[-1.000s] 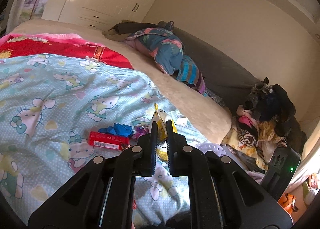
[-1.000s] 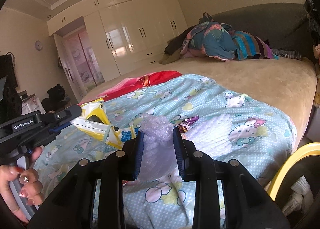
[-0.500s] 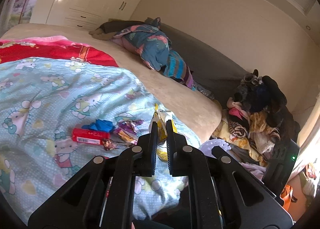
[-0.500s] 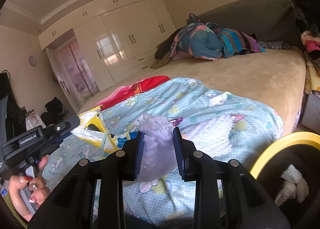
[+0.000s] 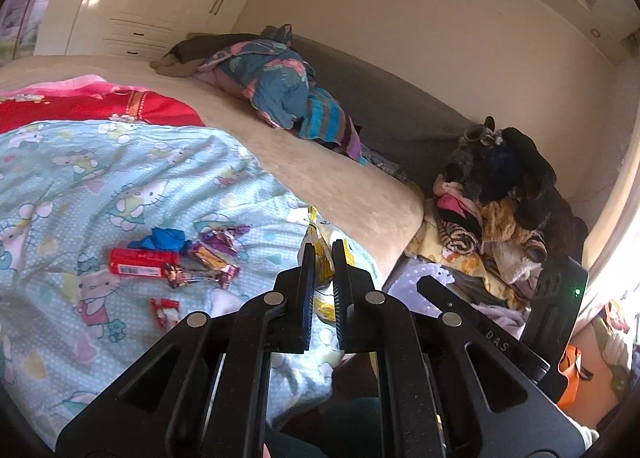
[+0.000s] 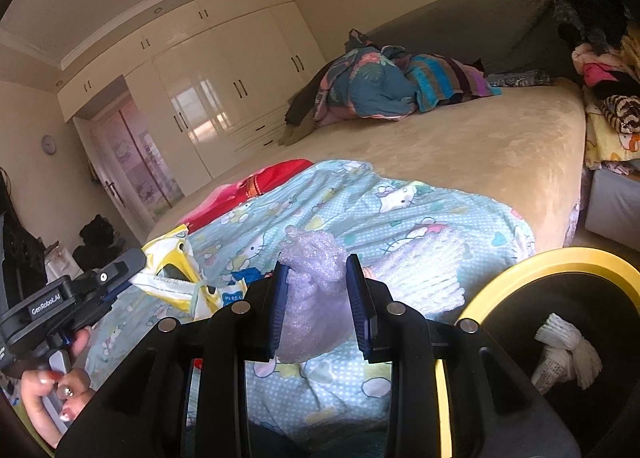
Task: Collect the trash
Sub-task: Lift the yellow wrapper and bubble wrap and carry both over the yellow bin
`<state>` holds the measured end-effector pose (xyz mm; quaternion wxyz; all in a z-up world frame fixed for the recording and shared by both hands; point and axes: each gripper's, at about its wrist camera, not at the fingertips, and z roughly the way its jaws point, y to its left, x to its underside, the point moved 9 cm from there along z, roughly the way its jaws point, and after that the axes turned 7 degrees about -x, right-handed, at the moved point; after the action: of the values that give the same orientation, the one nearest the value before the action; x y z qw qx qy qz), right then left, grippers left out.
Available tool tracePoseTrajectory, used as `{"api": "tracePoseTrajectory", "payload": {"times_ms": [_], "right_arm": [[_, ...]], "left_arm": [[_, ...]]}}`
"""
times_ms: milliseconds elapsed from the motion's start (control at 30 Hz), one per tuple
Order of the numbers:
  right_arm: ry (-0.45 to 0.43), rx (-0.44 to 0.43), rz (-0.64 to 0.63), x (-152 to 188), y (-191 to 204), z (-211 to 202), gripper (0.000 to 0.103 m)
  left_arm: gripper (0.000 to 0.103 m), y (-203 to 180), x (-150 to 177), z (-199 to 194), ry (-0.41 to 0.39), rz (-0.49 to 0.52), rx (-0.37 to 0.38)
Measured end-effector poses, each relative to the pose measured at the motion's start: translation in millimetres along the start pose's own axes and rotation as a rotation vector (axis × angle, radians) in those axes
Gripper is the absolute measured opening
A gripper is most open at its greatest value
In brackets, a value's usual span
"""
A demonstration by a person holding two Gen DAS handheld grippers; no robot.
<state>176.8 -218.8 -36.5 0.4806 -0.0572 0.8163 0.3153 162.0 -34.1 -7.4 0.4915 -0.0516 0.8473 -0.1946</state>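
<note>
I am clamping my right tool on a bubble-wrap wad beside the yellow-rimmed bin at the bed's edge. My left tool is pinching a yellow wrapper above the same edge.

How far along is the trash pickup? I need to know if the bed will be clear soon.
Done: one white wad already lies in the yellow-rimmed bin. In hand: the right gripper is shut on crumpled bubble wrap, and the left gripper pinches a yellow-and-white bag. Left on the bedspread: a red packet, blue scrap, candy wrappers and white foam netting.
</note>
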Motion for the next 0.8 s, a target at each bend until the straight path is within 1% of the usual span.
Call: {"api": "tracePoseTrajectory", "payload": {"times_ms": [467,800], "right_arm": [[-0.029,0.065,0.055,-1.5,-37.2,-26.3,0.027],[-0.059,0.116,0.12,-3.6,-75.3,-48.0,0.027]], "left_arm": [[0.005,-44.7,27.3,11.5,0.06,0.072,0.069],[0.005,-78.1,50.8,24.3,0.11,0.138,0.111]]}}
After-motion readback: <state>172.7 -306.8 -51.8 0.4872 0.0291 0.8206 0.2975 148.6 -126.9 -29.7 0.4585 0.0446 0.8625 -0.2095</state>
